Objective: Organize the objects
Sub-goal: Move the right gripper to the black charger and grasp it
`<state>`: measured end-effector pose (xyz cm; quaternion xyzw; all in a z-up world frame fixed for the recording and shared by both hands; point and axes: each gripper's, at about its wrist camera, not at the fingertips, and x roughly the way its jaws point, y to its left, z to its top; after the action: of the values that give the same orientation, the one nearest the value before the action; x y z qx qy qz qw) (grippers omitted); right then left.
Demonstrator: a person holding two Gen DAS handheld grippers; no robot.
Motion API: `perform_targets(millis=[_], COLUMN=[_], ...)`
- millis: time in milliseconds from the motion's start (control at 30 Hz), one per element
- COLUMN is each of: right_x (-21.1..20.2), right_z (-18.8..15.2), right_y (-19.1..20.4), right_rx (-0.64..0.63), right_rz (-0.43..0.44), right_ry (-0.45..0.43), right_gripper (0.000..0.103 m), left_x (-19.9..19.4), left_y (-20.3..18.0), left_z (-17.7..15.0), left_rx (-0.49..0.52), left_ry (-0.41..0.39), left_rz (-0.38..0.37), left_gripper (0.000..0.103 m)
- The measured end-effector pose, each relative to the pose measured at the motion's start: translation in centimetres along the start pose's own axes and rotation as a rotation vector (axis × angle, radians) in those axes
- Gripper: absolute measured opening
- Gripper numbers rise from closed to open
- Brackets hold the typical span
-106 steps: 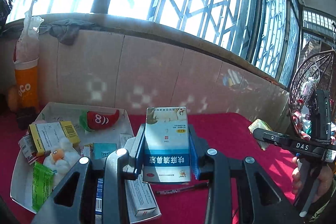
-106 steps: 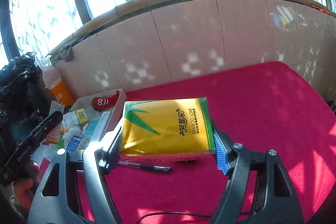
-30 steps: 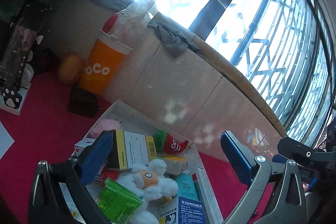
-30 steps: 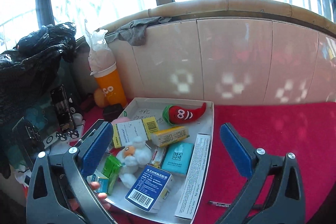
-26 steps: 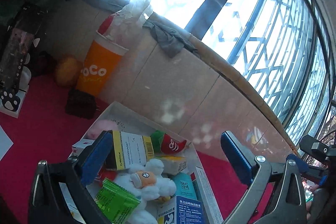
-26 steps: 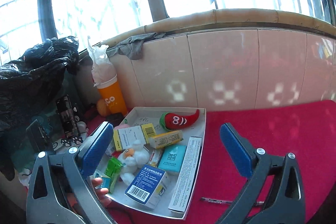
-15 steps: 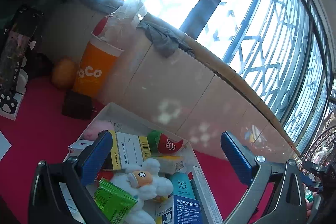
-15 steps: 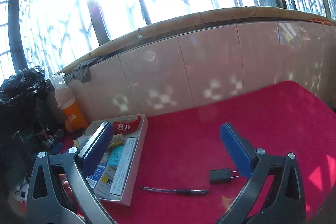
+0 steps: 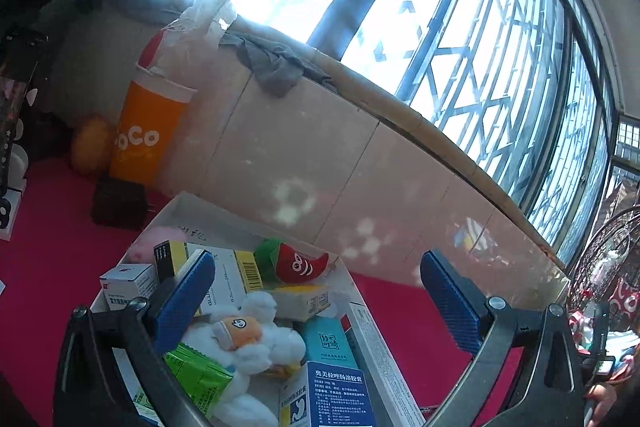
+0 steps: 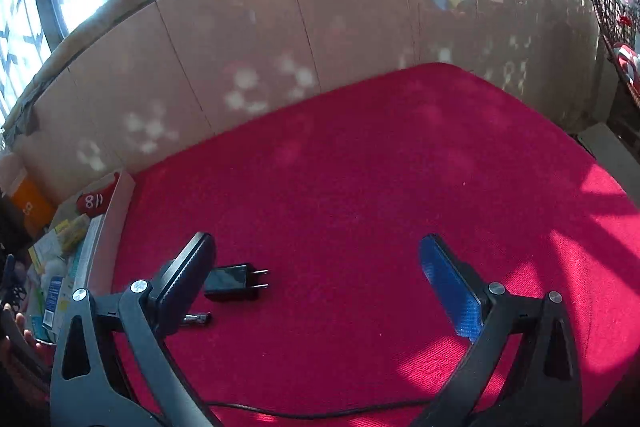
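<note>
The left gripper (image 9: 316, 297) hangs above the white tray (image 9: 176, 207), tilted so its camera looks across the tray toward the tiled wall and the barred window. Its jaws stand wide apart and hold nothing; the left blue pad (image 9: 184, 299) overlaps a white and yellow medicine box (image 9: 228, 279) in the view, though whether it touches the box cannot be told. The tray is crowded: a red chili plush (image 9: 298, 265) at the far edge, a white plush toy (image 9: 248, 343) with an orange face in the middle, a green packet (image 9: 196, 377) beside it, a teal box (image 9: 330, 341), a blue and white medicine box (image 9: 332, 399) nearest the camera, and a long white box (image 9: 380, 359) along the right rim. Behind the tray an orange cup (image 9: 144, 139) stands against the wall with a black block (image 9: 118, 203) in front of it.

The right gripper (image 10: 316, 283) is held low over the red surface (image 10: 380, 187), pointing toward the wall, well to the right of the tray (image 10: 116, 211). Its jaws are also wide apart and empty. A black charger plug (image 10: 234, 283) lies on the surface just beside the left finger (image 10: 188, 275), prongs pointing right, and the end of a pen (image 10: 198, 319) shows just below that finger. A thin black cable (image 10: 320, 411) crosses the surface near the bottom edge
</note>
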<state>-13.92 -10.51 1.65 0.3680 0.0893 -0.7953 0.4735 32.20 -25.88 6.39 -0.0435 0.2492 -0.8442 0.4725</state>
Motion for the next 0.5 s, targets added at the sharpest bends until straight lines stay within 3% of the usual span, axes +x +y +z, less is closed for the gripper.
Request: perform_targets(millis=[233, 400, 500], right_x=[4.9, 7.6, 7.4], right_z=[-1.3, -2.7, -3.3], right_y=[5.5, 7.9, 8.0], right_rx=[-0.193, -0.281, -0.316], right_rz=[-0.007, -0.063, -0.042], right_ry=[0.086, 0.158, 0.161], right_gripper=[0.103, 0.101, 0.080], left_x=[0.0, 0.1, 0.2], left_y=[-0.2, -0.8, -1.6], left_z=[0.0, -0.1, -0.3], left_rx=[0.005, 0.022, 0.058], left_ry=[0.006, 0.013, 0.024], left_rz=[-0.016, -0.047, -0.060], left_gripper=[0.103, 0.103, 0.103])
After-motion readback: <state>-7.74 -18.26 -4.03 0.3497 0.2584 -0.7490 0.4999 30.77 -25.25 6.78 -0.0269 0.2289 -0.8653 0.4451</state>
